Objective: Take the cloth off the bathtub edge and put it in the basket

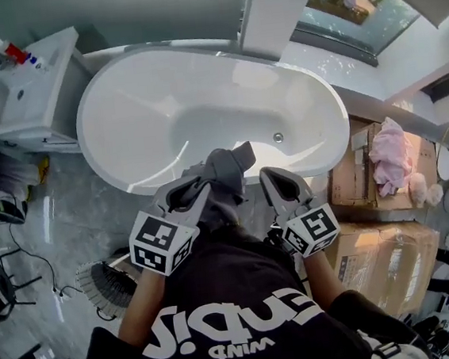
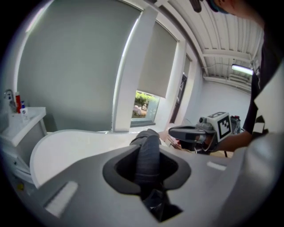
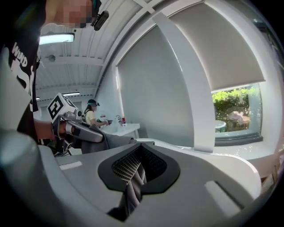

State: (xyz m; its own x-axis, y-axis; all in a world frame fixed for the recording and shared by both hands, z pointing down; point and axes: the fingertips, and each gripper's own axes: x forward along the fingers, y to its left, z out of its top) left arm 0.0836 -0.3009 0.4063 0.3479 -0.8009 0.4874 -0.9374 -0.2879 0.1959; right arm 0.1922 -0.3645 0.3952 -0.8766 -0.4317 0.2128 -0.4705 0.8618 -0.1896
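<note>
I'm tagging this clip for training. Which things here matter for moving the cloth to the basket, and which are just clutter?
In the job: grey cloth, pinched by left gripper and right gripper; bathtub; slatted white basket on the floor.
Lying about: sink unit, cardboard boxes, pink fabric on them.

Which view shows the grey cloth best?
Head view: the whole grey cloth, bunched at the bathtub's near rim. Left gripper view shows only a fold clamped between its jaws; right gripper view only a thin strip in its jaws.
</note>
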